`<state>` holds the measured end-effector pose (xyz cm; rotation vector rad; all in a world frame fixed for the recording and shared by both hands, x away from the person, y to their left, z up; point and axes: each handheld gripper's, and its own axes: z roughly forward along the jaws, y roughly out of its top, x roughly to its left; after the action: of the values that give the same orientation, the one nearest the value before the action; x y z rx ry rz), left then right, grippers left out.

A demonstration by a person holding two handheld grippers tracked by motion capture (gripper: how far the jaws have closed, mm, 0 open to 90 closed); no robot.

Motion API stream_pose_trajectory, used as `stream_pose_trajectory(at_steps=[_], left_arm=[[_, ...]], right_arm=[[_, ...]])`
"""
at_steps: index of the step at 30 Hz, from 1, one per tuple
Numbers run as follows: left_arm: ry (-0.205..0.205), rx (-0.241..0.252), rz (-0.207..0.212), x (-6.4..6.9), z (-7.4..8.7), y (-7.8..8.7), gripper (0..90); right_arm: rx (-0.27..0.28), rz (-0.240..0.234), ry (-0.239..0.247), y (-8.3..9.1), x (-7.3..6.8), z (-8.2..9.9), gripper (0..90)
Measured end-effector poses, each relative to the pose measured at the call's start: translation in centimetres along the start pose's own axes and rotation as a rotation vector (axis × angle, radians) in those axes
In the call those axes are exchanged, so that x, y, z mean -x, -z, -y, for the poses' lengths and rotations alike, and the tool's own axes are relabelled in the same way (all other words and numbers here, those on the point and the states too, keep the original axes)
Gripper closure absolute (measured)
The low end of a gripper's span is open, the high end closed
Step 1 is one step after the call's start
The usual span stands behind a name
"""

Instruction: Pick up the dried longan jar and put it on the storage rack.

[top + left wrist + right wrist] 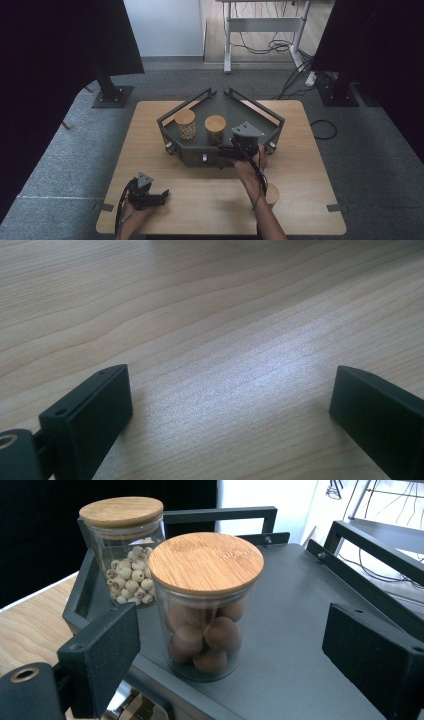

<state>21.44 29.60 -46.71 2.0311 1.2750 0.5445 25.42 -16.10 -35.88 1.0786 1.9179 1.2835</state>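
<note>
Table: pale wood, rounded corners, on grey carpet.

Tray: dark grey, angular, railed, at the table's middle.

Jar of brown balls: glass, wooden lid, standing upright on the tray near its front edge.

Jar of pale beads: same kind, just beside and behind the first.

Right gripper: jaws wide apart, gripping nothing, at the tray's front, facing the brown-ball jar.

Left gripper: jaws apart, empty, low over bare wood near the front left.
</note>
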Motion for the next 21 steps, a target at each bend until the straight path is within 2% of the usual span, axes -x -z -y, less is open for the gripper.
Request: stream_pose_trajectory(at_steps=[21], left_arm=[[-0.001,0.001,0.001,0.0,0.0,0.0,3.2]], right_arm=[[0.001,-0.016,0.026,2.1,0.1,0.2,9.3]])
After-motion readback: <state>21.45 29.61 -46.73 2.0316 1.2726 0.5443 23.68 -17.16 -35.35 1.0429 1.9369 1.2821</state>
